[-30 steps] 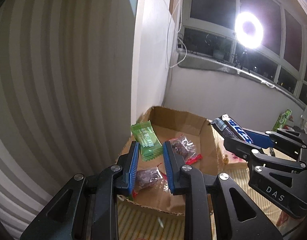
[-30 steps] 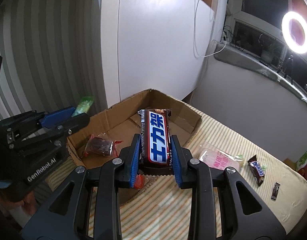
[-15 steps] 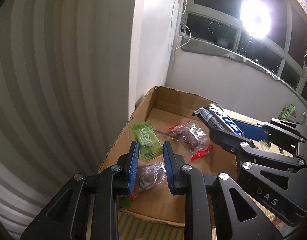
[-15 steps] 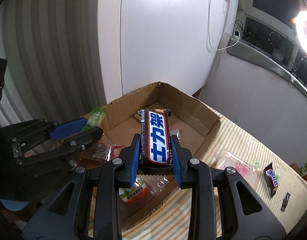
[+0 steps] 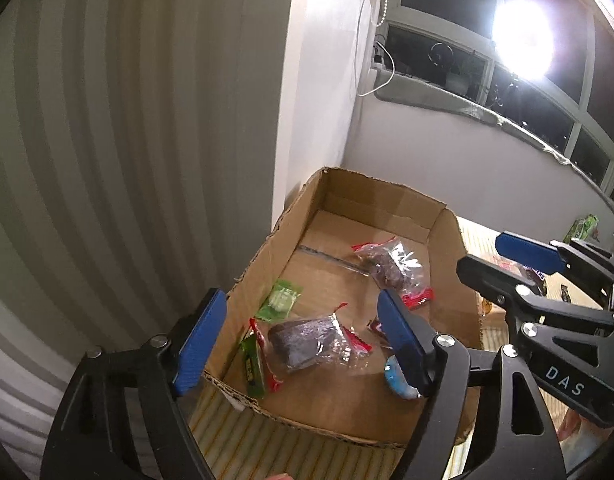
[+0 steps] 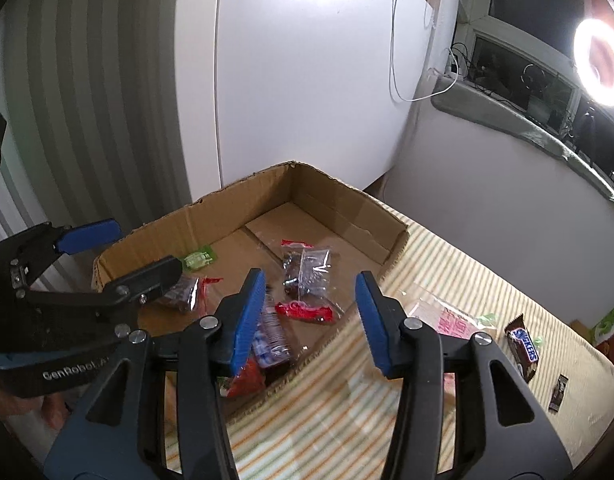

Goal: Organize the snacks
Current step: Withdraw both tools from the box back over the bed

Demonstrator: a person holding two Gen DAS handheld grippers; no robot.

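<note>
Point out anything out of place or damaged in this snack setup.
Snacks still lie outside the cardboard box: a Snickers bar, a pink packet and a small dark packet on the striped cloth. The box's rim is ragged and torn.

A striped cloth covers the worktop (image 6: pixel 447 264). Directly on it at 12 o'clock sits an open cardboard box (image 6: pixel 347 208). At 3 o'clock, beside the box, lies a clear packet with pink print (image 6: pixel 453 322); farther right are a Snickers bar (image 6: pixel 522 351) and a small dark wrapper (image 6: pixel 559 388), all apart from each other.
</note>
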